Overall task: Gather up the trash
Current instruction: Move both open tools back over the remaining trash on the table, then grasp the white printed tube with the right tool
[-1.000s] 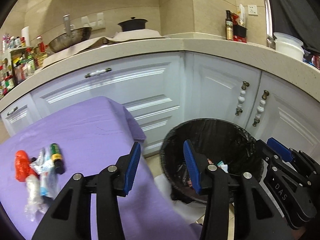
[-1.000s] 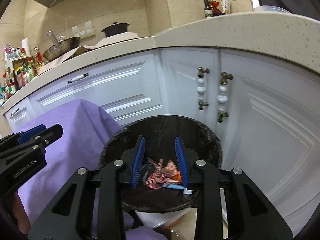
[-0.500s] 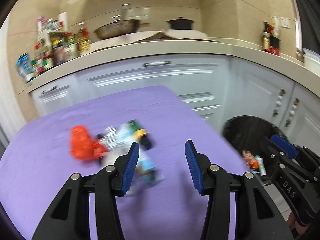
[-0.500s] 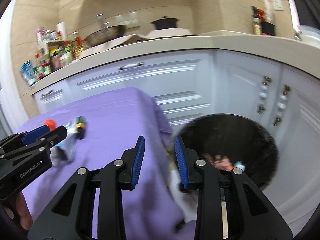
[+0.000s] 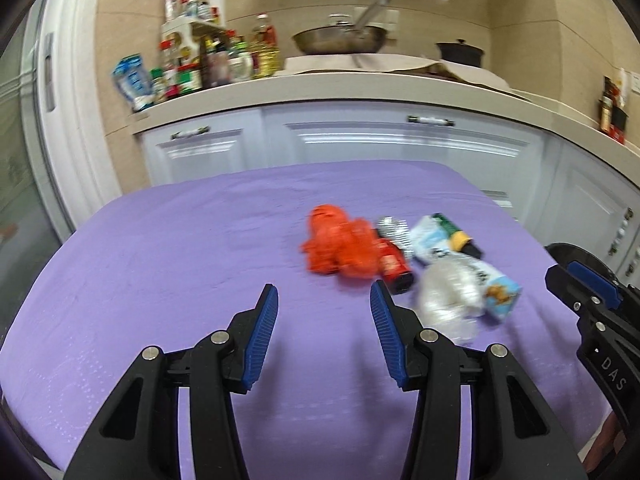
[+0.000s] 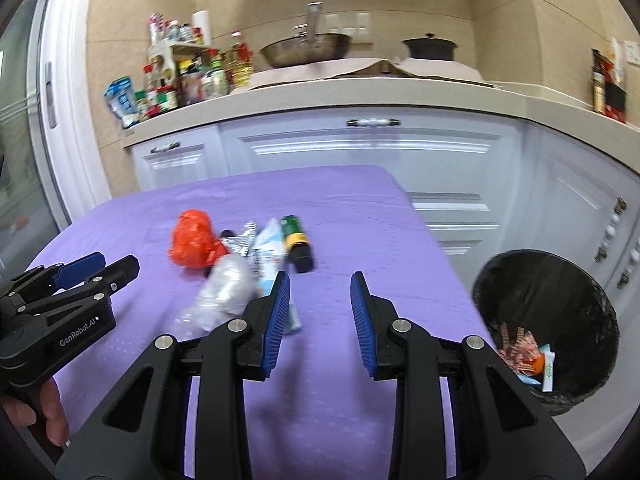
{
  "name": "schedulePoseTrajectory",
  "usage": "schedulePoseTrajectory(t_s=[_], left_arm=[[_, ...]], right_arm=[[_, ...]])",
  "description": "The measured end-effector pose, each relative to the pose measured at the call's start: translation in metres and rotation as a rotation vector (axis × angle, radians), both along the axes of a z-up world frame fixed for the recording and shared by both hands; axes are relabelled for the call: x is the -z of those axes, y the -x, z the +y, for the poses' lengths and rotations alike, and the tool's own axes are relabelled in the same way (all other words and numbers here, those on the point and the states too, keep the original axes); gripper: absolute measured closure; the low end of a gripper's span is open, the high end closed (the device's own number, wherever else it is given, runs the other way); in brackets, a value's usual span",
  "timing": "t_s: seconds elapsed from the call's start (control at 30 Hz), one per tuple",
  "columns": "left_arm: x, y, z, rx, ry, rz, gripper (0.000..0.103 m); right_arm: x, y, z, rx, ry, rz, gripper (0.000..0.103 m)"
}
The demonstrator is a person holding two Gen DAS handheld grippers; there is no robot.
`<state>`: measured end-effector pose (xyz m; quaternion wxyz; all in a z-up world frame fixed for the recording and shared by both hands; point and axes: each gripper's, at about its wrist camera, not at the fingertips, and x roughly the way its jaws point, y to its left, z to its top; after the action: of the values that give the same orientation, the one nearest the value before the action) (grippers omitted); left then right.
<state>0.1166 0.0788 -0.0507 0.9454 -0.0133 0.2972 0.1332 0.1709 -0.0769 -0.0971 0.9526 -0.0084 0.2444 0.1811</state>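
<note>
Both the left tool [image 5: 324, 316] and right tool [image 6: 320, 308] are hovering released and empty over the purple-covered worktop [image 5: 160, 264]. The crumpled orange plastic bag [image 5: 340, 248] is lying tangled among wrappers, risking dragging neighbours off.

Purple tablecloth [image 5: 168, 264], orange bag [image 5: 336, 246]
</note>
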Motion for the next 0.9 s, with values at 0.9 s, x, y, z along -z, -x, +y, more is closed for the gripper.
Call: schedulePoseTrajectory(t_s=[0.9], left_arm=[[0.010, 0.013, 0.048, -0.044, 0.083, 0.011, 0.051]], right_arm=[[0.020, -0.029, 0.046, -0.036, 0.085, 0.127, 0.088]])
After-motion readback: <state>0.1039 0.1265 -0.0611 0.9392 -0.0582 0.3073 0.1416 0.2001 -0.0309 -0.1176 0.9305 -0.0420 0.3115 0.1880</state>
